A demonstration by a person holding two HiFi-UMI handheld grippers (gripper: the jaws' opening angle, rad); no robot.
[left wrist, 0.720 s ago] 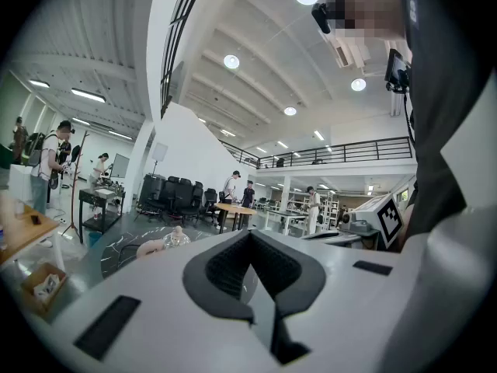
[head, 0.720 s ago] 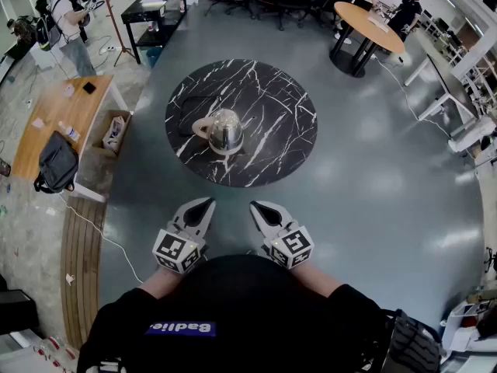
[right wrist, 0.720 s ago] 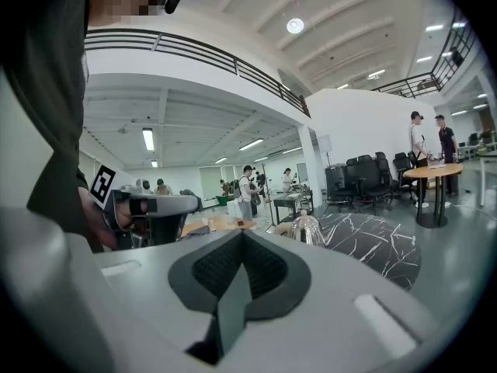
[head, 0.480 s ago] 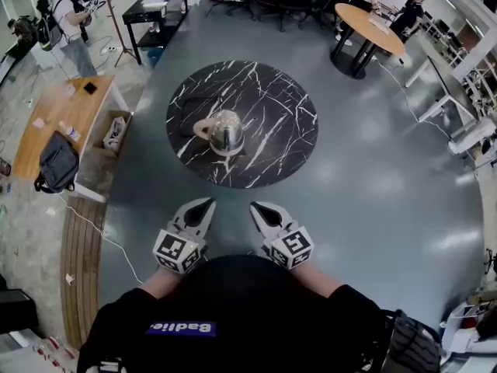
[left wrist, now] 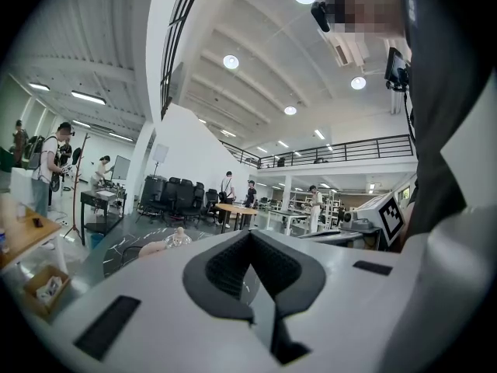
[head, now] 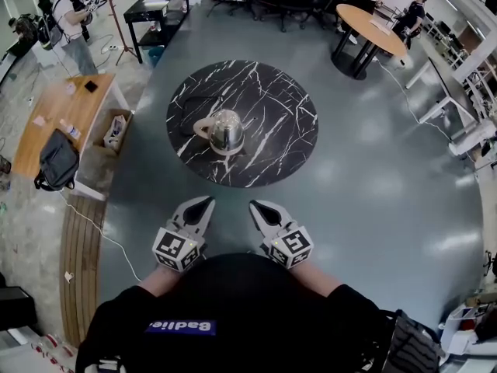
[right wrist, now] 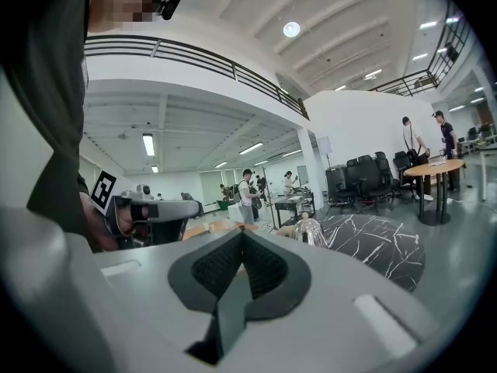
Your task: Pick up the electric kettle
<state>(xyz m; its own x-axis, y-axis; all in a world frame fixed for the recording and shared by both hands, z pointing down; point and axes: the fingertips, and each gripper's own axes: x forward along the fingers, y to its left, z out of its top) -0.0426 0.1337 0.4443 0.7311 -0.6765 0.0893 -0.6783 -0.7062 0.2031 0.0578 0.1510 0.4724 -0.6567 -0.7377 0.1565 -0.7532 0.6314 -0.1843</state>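
A shiny steel electric kettle [head: 226, 131] with a pale handle on its left stands on a round black marble table [head: 279, 107], left of the table's middle. The kettle [left wrist: 177, 240] peeks over the left gripper's body, and the kettle [right wrist: 310, 231] shows past the right one. Both grippers are held close to the person's chest, well short of the table. My left gripper [head: 203, 203] is shut with nothing in it. My right gripper [head: 257, 205] is shut and holds nothing too. Their tips point toward the table.
A wooden desk [head: 54, 119] with a black backpack [head: 56, 163] and a cardboard box [head: 115, 133] stands at the left. A round wooden table [head: 370, 25] and black chairs are at the back. People stand at the far left and far right. Grey floor lies between me and the marble table.
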